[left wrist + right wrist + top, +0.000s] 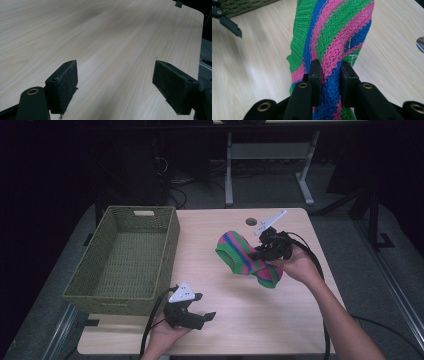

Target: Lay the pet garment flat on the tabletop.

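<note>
A knitted cloth (pixel 245 257) striped green, pink and blue hangs over the right half of the wooden table (pixel 225 330). My right gripper (pixel 261 253) is shut on it, and in the right gripper view the two black jaws pinch a fold of the striped cloth (pixel 337 37) at my right gripper (pixel 329 72). My left gripper (pixel 209 316) rests low near the table's front edge, open. In the left gripper view my left gripper (pixel 115 77) has bare wood between its pads (pixel 65 82). A green woven basket (pixel 85 285) stands at the left, with nothing visible inside.
A round hole (pixel 251 221) sits near the table's far edge. Black cables trail from both grippers. Beyond the table are a metal desk frame (pixel 229 170) and dark floor. The left gripper's tip (pixel 229 25) and a basket corner (pixel 242 6) appear in the right gripper view.
</note>
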Demonstrator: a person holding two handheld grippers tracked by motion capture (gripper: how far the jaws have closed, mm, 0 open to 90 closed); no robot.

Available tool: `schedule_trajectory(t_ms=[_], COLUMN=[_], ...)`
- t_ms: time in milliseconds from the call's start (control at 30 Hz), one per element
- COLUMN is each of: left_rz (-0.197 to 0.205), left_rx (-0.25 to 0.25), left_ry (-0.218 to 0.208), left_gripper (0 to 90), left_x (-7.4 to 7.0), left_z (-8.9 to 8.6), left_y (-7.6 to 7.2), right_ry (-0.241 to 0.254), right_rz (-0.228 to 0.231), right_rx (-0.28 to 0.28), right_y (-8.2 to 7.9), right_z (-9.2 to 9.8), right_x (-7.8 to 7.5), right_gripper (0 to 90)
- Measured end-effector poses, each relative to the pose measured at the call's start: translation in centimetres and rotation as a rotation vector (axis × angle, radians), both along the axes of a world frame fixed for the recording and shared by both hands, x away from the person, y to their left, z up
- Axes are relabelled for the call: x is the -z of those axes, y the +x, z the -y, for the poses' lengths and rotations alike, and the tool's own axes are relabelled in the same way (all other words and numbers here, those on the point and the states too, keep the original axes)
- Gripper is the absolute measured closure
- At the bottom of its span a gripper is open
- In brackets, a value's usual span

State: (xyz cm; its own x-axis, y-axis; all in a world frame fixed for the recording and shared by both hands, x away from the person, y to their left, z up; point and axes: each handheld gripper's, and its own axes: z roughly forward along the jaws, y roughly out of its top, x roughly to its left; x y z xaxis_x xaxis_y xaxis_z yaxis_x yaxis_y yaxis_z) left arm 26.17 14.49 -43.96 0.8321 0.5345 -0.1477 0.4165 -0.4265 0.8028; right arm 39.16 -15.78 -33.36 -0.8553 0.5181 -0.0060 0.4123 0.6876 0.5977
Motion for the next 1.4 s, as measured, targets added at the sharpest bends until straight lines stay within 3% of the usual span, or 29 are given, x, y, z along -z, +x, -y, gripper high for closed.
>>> schedule_trajectory(t_ms=[667,1067,1400], left_rz=[0.004,-0.002,0.002], left_rx=[-0.007,-0.017,-0.015], left_ry=[-0.009,-0.029,-0.027], left_gripper=[19.6,19.5,19.4], left_x=[0.0,-0.1,-0.1], left_z=[-0.1,-0.4,-0.5], left_y=[-0.1,0.0,0.0], right_ry=[0.020,0.030,0.027], right_rz=[0.011,-0.013,-0.023], right_rx=[-0.069,-0.102,-0.109], right_y=[-4.4,-6.3,-6.8], right_z=[0.3,0.1,-0.1], right_x=[-0.1,1.6,2.9], right_gripper=[74.1,74.1,74.0])
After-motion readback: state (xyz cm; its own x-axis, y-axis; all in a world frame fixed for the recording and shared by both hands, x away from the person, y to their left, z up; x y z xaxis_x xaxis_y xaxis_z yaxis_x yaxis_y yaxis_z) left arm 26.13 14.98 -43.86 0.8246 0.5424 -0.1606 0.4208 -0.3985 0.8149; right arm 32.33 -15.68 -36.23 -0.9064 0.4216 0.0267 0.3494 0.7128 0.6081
